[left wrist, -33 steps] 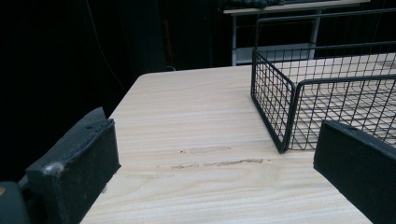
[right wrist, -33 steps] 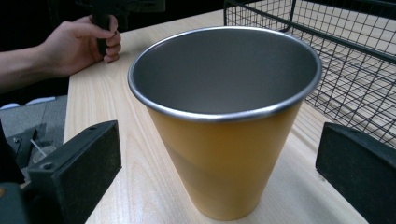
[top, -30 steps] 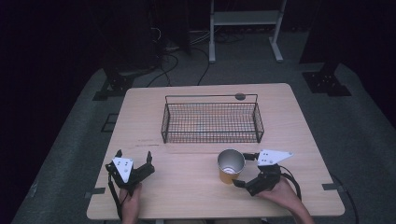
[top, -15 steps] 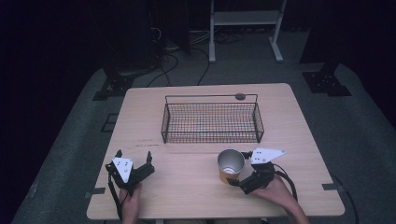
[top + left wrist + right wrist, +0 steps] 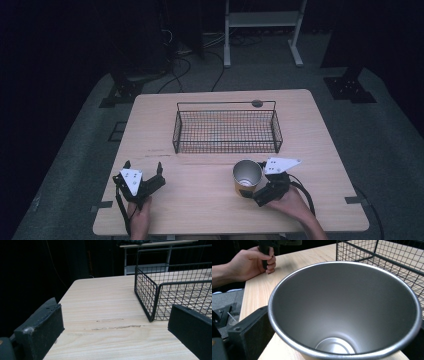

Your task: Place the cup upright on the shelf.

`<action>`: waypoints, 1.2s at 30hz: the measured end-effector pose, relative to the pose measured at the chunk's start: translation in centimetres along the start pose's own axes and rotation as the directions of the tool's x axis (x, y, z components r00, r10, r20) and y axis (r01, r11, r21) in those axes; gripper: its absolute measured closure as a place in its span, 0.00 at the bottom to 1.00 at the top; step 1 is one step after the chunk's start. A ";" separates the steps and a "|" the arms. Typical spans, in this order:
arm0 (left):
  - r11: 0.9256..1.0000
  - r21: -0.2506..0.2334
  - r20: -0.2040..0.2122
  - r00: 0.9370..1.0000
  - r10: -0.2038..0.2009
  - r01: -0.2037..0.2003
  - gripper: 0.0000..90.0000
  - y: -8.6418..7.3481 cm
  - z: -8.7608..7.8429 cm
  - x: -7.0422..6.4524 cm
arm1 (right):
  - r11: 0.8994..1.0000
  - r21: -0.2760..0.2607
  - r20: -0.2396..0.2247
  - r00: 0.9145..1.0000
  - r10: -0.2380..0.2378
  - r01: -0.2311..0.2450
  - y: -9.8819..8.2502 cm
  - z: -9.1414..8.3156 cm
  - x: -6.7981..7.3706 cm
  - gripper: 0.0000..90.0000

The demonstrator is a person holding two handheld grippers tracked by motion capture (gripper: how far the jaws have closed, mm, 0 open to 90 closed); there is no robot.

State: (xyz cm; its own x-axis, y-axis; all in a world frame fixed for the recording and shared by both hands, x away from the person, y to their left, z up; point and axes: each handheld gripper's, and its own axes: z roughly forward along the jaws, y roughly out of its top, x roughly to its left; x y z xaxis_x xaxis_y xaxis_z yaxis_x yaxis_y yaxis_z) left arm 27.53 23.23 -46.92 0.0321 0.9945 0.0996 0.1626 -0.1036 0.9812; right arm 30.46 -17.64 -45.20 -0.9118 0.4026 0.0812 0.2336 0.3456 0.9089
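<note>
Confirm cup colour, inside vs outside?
Cup: silver metal inside, yellow-orange outside. Inside shows best in right gripper view, outside in high view.

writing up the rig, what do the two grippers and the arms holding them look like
Both are black handheld units with two blocky, flat-faced black jaws. The left gripper and right gripper each carry a pale three-cornered plate with small dark dots on top, and a black cable trails from each. The forearms are bare, no sleeves in sight.

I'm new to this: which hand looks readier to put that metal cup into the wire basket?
Probably the right: the right gripper already has the metal cup between its jaws, close to the wire basket.
</note>
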 end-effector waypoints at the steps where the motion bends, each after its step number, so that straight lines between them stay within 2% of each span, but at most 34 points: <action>1: 1.000 0.000 0.000 1.000 0.000 0.000 0.00 0.0 0.0 0.0 | 1.000 -0.003 0.003 1.000 -0.002 0.002 0.0 0.0 0.0 0.00; 10: 1.000 0.000 0.000 1.000 0.000 0.000 0.00 0.0 0.0 0.0 | 1.000 0.000 0.005 1.000 0.001 -0.001 0.6 0.0 -0.3 0.00; 11: 1.000 0.000 0.000 1.000 0.000 0.000 0.00 0.0 0.0 0.0 | 1.000 0.000 0.004 1.000 0.002 -0.002 0.6 0.0 -0.3 0.04; 12: 1.000 0.000 0.000 1.000 0.000 0.000 0.00 0.0 0.0 0.0 | 1.000 0.000 0.004 1.000 0.002 -0.002 0.6 0.0 -0.3 0.04; 13: 1.000 0.000 0.000 1.000 0.000 0.000 0.00 0.0 0.0 0.0 | 1.000 -0.005 0.000 1.000 0.001 -0.001 0.7 0.0 -0.4 0.11; 30: 1.000 -0.001 0.003 1.000 -0.005 0.005 0.00 0.0 0.0 0.1 | 1.000 0.007 -0.004 1.000 0.000 0.000 1.0 0.0 -0.5 0.14; 36: 1.000 0.000 0.004 1.000 -0.004 0.004 0.00 0.0 0.0 0.1 | 1.000 -0.012 -0.001 1.000 0.010 -0.010 1.1 -0.4 -0.7 0.14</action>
State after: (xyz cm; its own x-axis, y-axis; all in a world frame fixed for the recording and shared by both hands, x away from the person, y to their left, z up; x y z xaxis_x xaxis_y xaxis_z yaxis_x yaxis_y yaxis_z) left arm 27.55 23.31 -46.91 0.0355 0.9948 0.0954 0.1622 -0.0999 0.9817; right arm 31.20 -17.84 -44.11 -0.9098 0.4052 0.0902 0.2380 0.3312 0.9131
